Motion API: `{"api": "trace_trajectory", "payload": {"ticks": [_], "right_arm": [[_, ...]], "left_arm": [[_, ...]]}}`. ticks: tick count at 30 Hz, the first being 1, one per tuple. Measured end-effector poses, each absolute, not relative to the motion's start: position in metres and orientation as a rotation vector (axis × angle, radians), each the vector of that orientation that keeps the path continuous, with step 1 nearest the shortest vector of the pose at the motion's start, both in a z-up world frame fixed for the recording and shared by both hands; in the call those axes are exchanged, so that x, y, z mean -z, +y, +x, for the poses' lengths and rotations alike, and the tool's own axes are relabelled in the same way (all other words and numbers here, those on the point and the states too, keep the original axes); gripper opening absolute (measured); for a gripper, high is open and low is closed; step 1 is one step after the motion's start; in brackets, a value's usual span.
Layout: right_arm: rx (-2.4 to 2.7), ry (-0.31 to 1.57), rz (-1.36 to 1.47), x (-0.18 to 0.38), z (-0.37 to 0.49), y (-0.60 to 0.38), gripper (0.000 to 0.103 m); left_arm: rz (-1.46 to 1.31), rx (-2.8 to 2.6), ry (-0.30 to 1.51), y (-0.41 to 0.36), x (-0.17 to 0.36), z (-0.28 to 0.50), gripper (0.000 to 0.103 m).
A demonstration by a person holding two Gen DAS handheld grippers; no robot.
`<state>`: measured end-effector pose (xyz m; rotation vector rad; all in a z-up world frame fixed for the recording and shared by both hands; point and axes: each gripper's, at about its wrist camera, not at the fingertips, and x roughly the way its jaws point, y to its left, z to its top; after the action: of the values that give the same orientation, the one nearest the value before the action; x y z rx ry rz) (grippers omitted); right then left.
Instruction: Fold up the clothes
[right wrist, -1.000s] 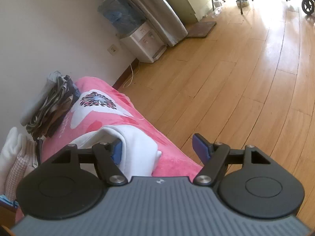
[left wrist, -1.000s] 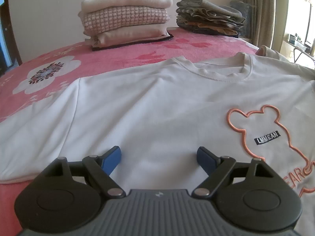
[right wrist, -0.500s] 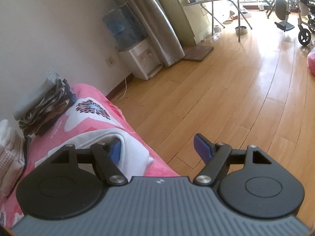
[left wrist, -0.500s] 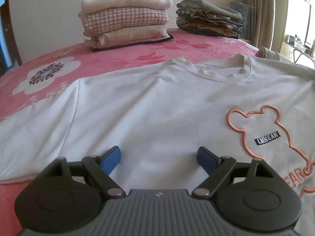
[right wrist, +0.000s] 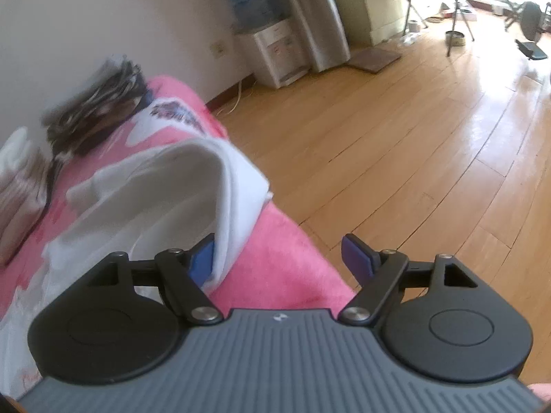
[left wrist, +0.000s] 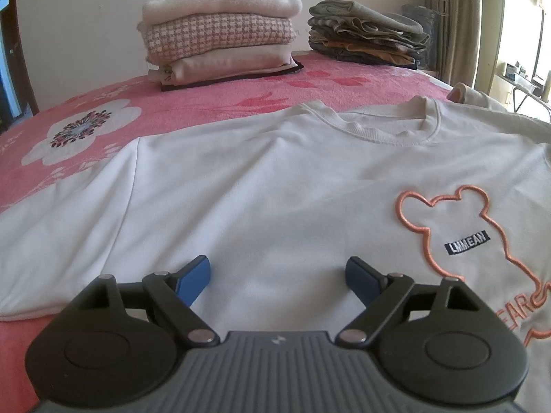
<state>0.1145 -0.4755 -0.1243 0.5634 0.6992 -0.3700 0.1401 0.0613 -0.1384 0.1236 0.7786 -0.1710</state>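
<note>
white sweatshirt spread flat, front up, on pink floral blanket; collar toward the far side, orange bear outline with small black label on the chest at right of left wrist view. left gripper low over the lower chest area, blue pads wide apart, nothing between them, no visible pinch on the fabric. two folded stacks at the far edge against the wall: cream and houndstooth pile, darker olive and brown pile just beside it. right gripper at the bed's edge over blanket and wooden floor; jaws spread and just been opening, only pink blanket showing in the gap. sleeve of the sweatshirt humped up in a loose arch, its edge touching the outer side of the left blue pad, not clamped. right view motion-blurred. water dispenser by the wall.
</note>
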Motion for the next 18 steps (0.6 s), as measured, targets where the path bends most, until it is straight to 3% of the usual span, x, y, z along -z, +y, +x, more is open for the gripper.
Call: {"api": "trace_trajectory", "payload": {"ticks": [6,10,18], "right_arm": [[0.265,0.684,0.421,0.091,0.102,-0.451,0.078],[0.116,0.482,0.242,0.052,0.095,-0.410,0.080],[-0.263,0.517,0.082,0.051,0.198,-0.298,0.081]], "left_arm": [[0.124,0.171,0.772,0.061,0.139,0.140,0.087],[0.124,0.169,0.772,0.061,0.140,0.141,0.088],[0.119,0.161,0.767,0.058,0.141,0.143,0.090]]}}
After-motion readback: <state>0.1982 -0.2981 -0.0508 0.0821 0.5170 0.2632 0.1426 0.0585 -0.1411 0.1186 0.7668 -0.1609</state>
